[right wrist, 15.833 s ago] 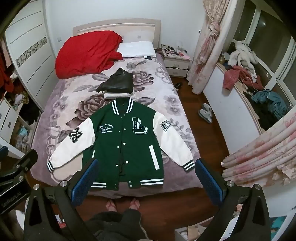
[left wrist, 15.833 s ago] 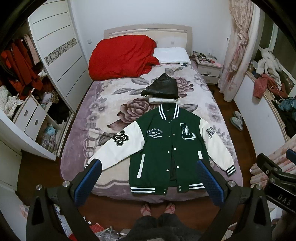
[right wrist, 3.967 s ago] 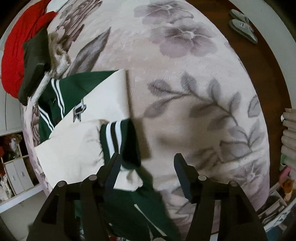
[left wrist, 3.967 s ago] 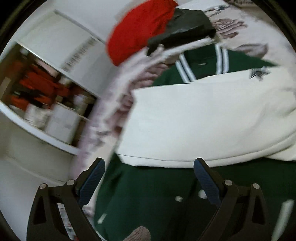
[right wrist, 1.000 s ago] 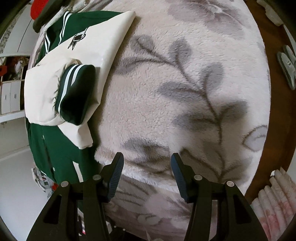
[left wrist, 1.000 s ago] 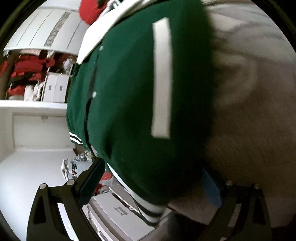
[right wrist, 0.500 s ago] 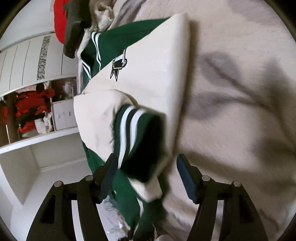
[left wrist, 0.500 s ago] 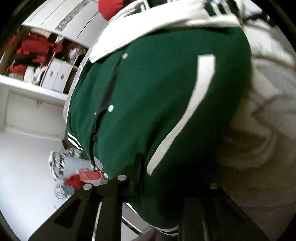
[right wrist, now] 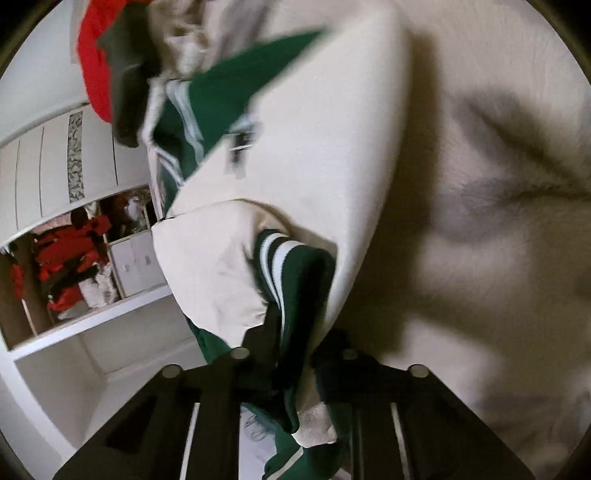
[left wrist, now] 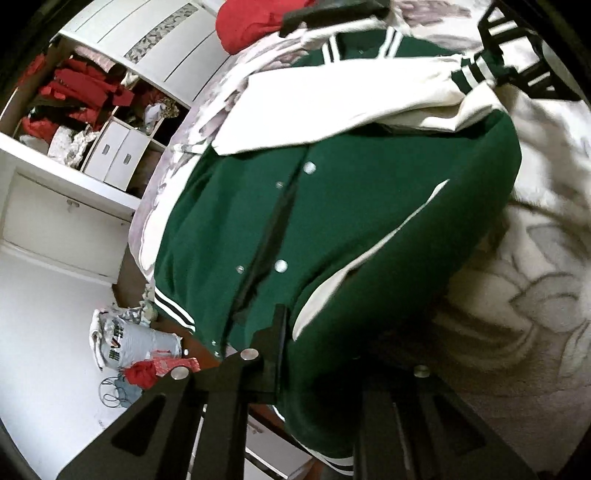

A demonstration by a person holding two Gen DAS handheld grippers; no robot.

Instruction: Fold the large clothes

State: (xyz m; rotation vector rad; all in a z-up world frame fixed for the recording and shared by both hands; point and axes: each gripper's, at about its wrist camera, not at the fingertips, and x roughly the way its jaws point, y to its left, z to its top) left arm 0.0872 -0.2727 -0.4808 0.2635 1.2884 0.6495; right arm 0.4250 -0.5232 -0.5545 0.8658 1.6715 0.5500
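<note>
Two grippers are gripping the same green varsity jacket (left wrist: 369,206), which is lying front-up on the floral blanket (left wrist: 535,288) of the bed, both cream sleeves folded across the chest.

Left wrist view: the jacket is filling the frame from 12 o'clock down to 6 o'clock, its snap placket running from centre toward 7 o'clock. The left gripper (left wrist: 317,354) is sitting at 6 o'clock with its jaws brought fully together on the green fabric of the lower front, beside the cream pocket welt (left wrist: 369,254). The cloth is bunching up and over the tips, so the pads themselves are hidden. The striped hem (left wrist: 173,310) is hanging off the bed edge at 8 o'clock.

Right wrist view: the right gripper (right wrist: 295,354) is at 6 o'clock, jaws having just been closing, now narrowed onto the layered cream sleeve (right wrist: 310,177) and the green striped cuff (right wrist: 291,273) lying on it. Fabric is pinched between the fingers, cuff just above the tips toward 12 o'clock. Cream sleeve edge is spilling below the jaws. Picture is motion-blurred; exact pad contact is hard to read.

Surroundings: red bedding (left wrist: 258,18) and a dark folded garment (left wrist: 332,11) are lying at 12 o'clock beyond the collar in the left view. The open wardrobe (left wrist: 92,110) with red clothes is showing at 10 o'clock.
</note>
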